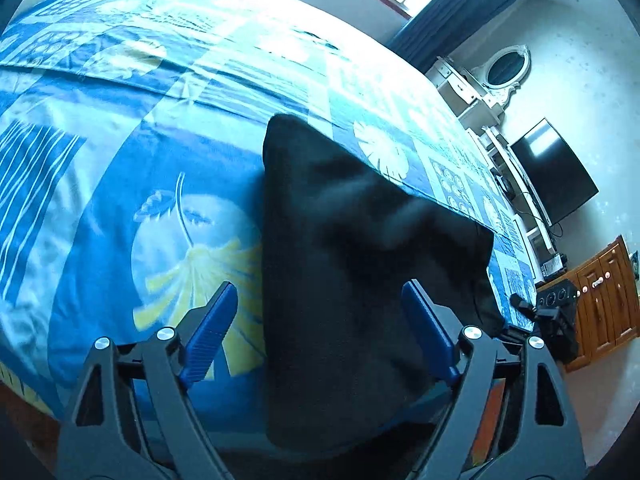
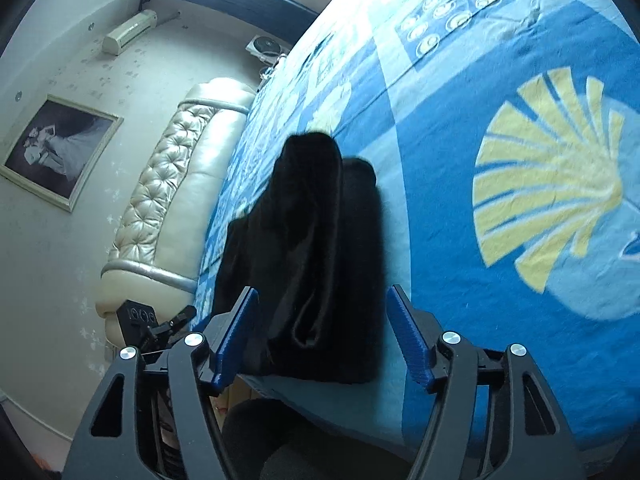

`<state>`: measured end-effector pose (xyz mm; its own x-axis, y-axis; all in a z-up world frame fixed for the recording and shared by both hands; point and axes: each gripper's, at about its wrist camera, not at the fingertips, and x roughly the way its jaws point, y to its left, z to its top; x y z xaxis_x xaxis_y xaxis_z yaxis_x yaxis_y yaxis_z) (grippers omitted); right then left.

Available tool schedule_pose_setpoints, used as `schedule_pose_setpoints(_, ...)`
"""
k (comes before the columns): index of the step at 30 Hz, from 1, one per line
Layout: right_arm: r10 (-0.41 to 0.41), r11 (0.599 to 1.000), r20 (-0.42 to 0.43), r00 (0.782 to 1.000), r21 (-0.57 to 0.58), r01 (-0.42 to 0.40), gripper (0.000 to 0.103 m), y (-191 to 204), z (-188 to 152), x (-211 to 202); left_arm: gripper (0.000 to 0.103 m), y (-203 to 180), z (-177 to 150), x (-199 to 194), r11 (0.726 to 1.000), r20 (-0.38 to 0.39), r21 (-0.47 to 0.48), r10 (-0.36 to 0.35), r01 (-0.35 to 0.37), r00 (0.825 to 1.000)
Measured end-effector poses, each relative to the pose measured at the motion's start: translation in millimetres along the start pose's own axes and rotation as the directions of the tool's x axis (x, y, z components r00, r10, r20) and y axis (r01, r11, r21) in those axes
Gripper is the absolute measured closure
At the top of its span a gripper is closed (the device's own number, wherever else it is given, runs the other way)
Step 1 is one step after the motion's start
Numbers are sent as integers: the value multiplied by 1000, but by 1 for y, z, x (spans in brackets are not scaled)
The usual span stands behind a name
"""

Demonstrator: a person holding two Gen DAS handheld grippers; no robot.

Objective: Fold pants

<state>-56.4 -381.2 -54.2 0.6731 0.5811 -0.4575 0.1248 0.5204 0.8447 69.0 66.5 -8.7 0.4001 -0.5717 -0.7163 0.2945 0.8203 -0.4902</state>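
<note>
No containers in either view; everything sits on the bed (image 1: 120, 208), covered in a blue leaf-print sheet.

Black pants (image 1: 352, 264) lie in a folded bundle near the bed's near edge. Right wrist view shows stacked layers with a rounded fold facing the camera, the bundle tapering toward the far end (image 2: 316, 240).

Left tongs (image 1: 320, 312): spread wide, holding nothing. Both blue pads straddle the near end of the pants; the left pad (image 1: 210, 332) is over bare sheet just beside the cloth, the right pad overlaps dark fabric in the frame, contact unclear.

Right tongs (image 2: 320, 320): also spread wide, gripping nothing. The pants' near folded end sits between the pads. Cannot tell whether either pad touches the cloth.

The other tool shows at each frame's edge: the right one beside the pants' right corner in the left wrist view, the left one near the headboard (image 2: 176, 208) side in the right wrist view.

Edges: the bed's near edge runs just below the pants, with only a thin strip of sheet between the two. Wide open sheet to the pants' left in the left wrist view and to their right in the right wrist view. A TV (image 1: 556, 172) and wooden cabinet (image 1: 604, 296) stand well apart against the wall.
</note>
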Motion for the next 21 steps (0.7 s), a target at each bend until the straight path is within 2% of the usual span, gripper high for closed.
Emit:
schedule_pose_setpoints(2, 31, 999, 13, 999, 20, -31, 33, 1, 13, 6, 19, 4, 15, 11, 1000, -7, 4, 8, -8, 1000)
schedule_pose_setpoints(6, 6, 1000, -6, 1000, 2, -6, 33, 6, 36, 34, 19, 14, 39, 41, 999, -77, -33, -27, 24, 997)
schedule_pose_setpoints(12, -16, 1000, -59, 998, 26, 17, 32, -2, 60, 75, 19, 14, 61, 74, 1000, -133, 8, -8, 9, 991)
schedule_pose_setpoints(14, 0, 999, -71, 997, 40, 3, 30, -4, 61, 83, 19, 11, 64, 85, 999, -153, 37, 11, -5, 988)
schedule_pose_setpoints(16, 13, 999, -72, 997, 38, -10, 29, -5, 62, 88, 19, 11, 66, 94, 999, -171, 43, 1, 7, 985)
schedule_pose_setpoints(17, 20, 999, -79, 997, 30, -17, 28, -4, 62, 91, 21, 11, 66, 96, 999, -174, 43, -2, 10, 985)
schedule_pose_setpoints(19, 4, 1000, -98, 995, -7, -5, 31, -2, 61, 94, 40, 10, 67, 101, 998, -186, 55, -19, 30, 982)
schedule_pose_setpoints(20, -8, 1000, -102, 995, -21, 6, 43, -3, 59, 94, 49, 9, 67, 102, 997, -194, 59, -31, 43, 980)
schedule_pose_setpoints(21, -16, 1000, -110, 994, -24, 14, 48, -4, 58, 95, 54, 6, 67, 102, 997, -189, 73, -13, 27, 982)
